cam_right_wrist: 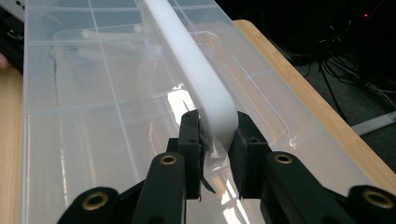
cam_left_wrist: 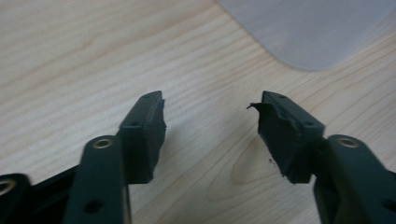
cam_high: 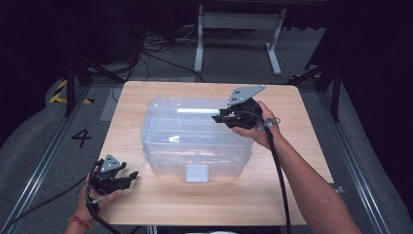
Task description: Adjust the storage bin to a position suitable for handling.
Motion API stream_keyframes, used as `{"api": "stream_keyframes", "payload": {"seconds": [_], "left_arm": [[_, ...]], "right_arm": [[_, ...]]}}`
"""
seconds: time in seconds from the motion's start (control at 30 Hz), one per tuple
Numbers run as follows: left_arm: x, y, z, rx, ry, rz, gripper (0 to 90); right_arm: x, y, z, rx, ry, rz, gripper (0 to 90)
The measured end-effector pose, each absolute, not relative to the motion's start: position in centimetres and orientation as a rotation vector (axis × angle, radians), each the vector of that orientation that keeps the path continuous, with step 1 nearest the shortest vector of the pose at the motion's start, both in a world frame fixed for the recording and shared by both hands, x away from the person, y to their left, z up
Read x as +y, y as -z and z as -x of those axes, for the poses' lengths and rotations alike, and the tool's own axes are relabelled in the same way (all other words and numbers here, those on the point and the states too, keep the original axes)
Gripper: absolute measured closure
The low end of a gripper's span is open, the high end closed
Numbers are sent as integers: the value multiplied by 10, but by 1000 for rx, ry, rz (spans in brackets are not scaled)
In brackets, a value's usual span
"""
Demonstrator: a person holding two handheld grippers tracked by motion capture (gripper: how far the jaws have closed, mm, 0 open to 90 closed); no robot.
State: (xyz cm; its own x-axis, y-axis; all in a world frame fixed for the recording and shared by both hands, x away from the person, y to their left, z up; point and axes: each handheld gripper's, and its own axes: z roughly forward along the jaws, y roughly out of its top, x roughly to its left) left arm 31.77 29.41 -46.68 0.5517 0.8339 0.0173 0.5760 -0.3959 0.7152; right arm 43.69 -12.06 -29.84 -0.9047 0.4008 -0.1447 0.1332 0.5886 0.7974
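A clear plastic organiser box (cam_high: 170,141) with inner dividers stands in the middle of the wooden table (cam_high: 160,200). A white handle (cam_right_wrist: 187,60) runs along its lid. My right gripper (cam_right_wrist: 218,137) is shut on the near end of that handle, and in the high view it sits at the box's back right (cam_high: 219,116). My left gripper (cam_high: 130,176) rests low over the table at the front left, apart from the box. Its jaws (cam_left_wrist: 210,126) stand open over bare wood with nothing between them. A rounded translucent corner of the box (cam_left_wrist: 308,32) lies just beyond them.
A grey latch (cam_high: 197,172) sits on the box's front wall. The table's right edge (cam_right_wrist: 299,84) runs close beside the box. Cables and a white table frame (cam_high: 238,24) lie on the floor behind. A "4" (cam_high: 81,137) is marked on the floor at left.
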Motion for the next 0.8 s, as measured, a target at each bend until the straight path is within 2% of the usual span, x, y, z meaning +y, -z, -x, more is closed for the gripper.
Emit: {"api": "stream_keyframes", "payload": {"seconds": [0.07,0.1,0.13,0.2,0.23,0.27,0.33,0.5,0.8], "left_arm": [[294,463,-317,1109,-509,-2111,540],[293,459,-316,1083,-519,-2111,540],[292,455,-315,1069,-523,-2104,591],[290,448,-314,1034,-531,-2105,639],[289,443,-313,1016,-530,-2091,695],[288,440,-312,998,-527,-2089,695],[284,426,-310,948,-516,-2067,750],[272,410,-307,891,-508,-2051,778],[264,405,-310,875,-506,-2050,803]], "right_arm": [[-121,298,-437,2512,-1224,-439,763],[-121,297,-437,2515,-1222,-443,762],[-121,297,-438,2515,-1224,-444,762],[-121,295,-439,2519,-1223,-449,763],[-120,294,-439,2523,-1222,-461,762],[-120,294,-439,2523,-1222,-461,762],[-120,292,-440,2527,-1218,-466,761],[-120,288,-445,2538,-1220,-467,757],[-122,284,-449,2540,-1244,-465,754]]}}
